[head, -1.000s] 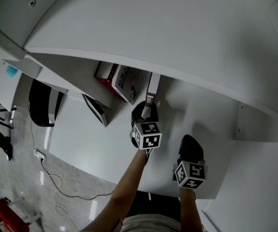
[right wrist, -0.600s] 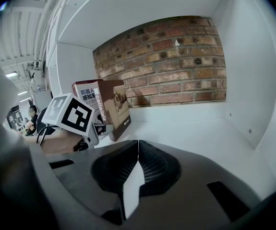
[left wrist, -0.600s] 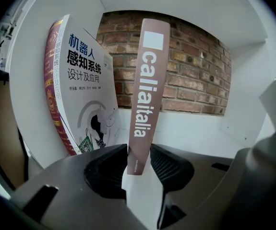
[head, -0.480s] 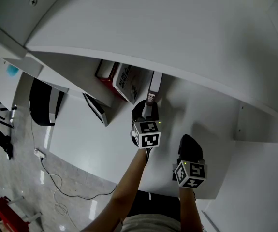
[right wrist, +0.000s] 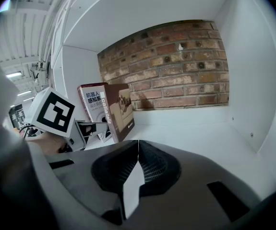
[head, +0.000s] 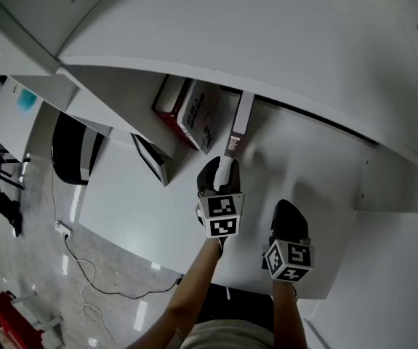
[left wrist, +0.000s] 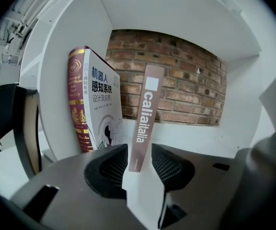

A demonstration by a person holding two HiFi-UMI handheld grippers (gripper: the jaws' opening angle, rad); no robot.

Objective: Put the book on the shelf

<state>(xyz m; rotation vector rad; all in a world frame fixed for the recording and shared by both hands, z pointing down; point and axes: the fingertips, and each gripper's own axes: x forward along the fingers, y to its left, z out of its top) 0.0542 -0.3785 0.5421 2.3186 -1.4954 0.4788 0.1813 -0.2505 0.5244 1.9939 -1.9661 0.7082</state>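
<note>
The thin brown paperback book (left wrist: 145, 114) stands on the white shelf (left wrist: 195, 138) beside a white-and-red book (left wrist: 97, 104), untouched before the left gripper's (left wrist: 139, 152) just-spreading jaws, while the right gripper's (right wrist: 135, 150) jaws are pressed together, empty.

The book (left wrist: 145, 114) is thin, with a brown spine and white lettering. It stands on end on the white shelf (left wrist: 195, 140), spine outward and slightly tilted, just right of a thicker red-spined book (left wrist: 99, 107), before the shelf's brick back.
</note>
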